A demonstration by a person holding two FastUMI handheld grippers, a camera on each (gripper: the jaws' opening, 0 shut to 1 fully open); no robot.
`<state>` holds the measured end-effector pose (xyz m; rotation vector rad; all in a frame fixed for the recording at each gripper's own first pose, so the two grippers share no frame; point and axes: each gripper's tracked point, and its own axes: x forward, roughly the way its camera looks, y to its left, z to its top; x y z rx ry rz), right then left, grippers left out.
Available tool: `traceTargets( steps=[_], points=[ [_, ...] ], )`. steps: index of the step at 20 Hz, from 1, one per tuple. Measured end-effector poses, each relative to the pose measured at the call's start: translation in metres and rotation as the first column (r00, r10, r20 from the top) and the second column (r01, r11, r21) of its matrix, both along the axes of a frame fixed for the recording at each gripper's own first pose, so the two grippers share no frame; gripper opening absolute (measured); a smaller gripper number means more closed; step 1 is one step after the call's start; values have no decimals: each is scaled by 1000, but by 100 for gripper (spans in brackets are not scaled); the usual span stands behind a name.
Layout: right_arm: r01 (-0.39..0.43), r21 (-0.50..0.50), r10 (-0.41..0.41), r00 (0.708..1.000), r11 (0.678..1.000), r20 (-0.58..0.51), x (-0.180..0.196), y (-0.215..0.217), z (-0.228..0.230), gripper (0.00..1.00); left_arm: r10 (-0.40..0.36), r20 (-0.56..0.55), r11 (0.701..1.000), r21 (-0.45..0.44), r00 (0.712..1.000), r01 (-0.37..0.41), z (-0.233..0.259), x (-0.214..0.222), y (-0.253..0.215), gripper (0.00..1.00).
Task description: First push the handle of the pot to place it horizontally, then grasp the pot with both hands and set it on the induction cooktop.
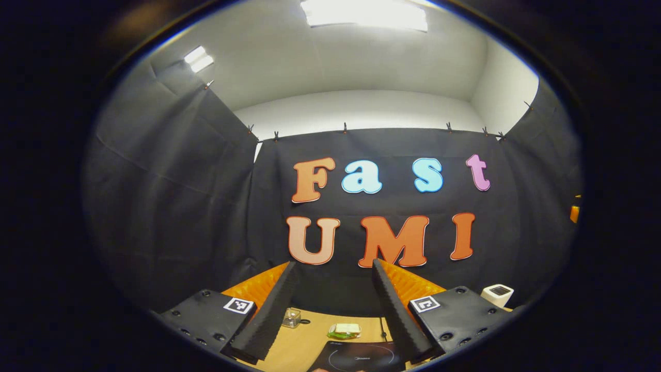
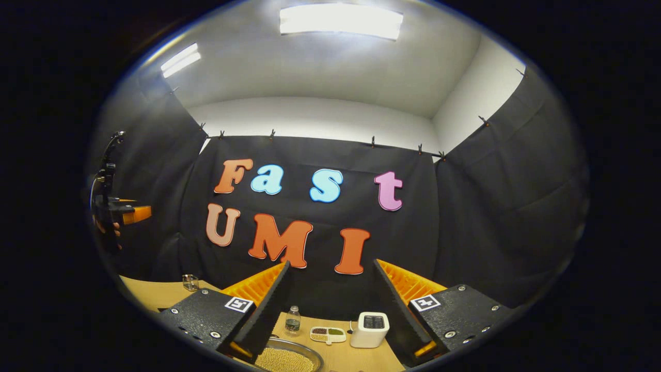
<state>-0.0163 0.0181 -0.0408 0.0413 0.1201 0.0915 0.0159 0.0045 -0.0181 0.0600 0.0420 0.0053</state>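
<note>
My left gripper (image 1: 333, 266) stands open, held well above the table and aimed at the booth wall. Low between its fingers lies the black induction cooktop (image 1: 361, 356) with a ring drawn on its glass. My right gripper (image 2: 330, 264) is open too, with nothing between its fingers. Below it, at the lower edge, sits a round metal vessel (image 2: 286, 359) full of pale beans, probably the pot; its handle is hidden. In the right gripper view the left gripper (image 2: 119, 213) hangs far off at the left, in a hand.
On the wooden table (image 2: 150, 292) stand a small glass jar (image 1: 292, 318), a green and yellow sponge (image 1: 345, 330), a small bottle (image 2: 293, 319), a little divided dish (image 2: 328, 335) and a white box-shaped appliance (image 2: 369, 329). Black cloth walls close in the back and both sides.
</note>
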Motion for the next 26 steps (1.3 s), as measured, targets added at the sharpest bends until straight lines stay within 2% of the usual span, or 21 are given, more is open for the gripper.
traceTargets(
  steps=[6,13,19,23,26],
  points=[
    [-29,-2,29,994,1000,-106,-4,5,-51,95,1,-5,1000,-2,1000,-1,-6,1,-8,96],
    [-74,27,79,951,997,-300,-14,19,-129,95,-20,-31,1000,-6,999,20,-23,10,-26,96],
    [-110,54,122,884,992,-452,-32,37,-197,94,-28,-58,1000,-3,998,28,-40,21,-33,96],
    [-109,123,159,816,986,-555,-48,44,-235,92,-43,-89,999,3,995,43,-56,25,-39,96],
    [-103,173,189,761,980,-621,-60,51,-256,86,-43,-109,999,17,993,45,-65,27,-37,96]
  ],
)
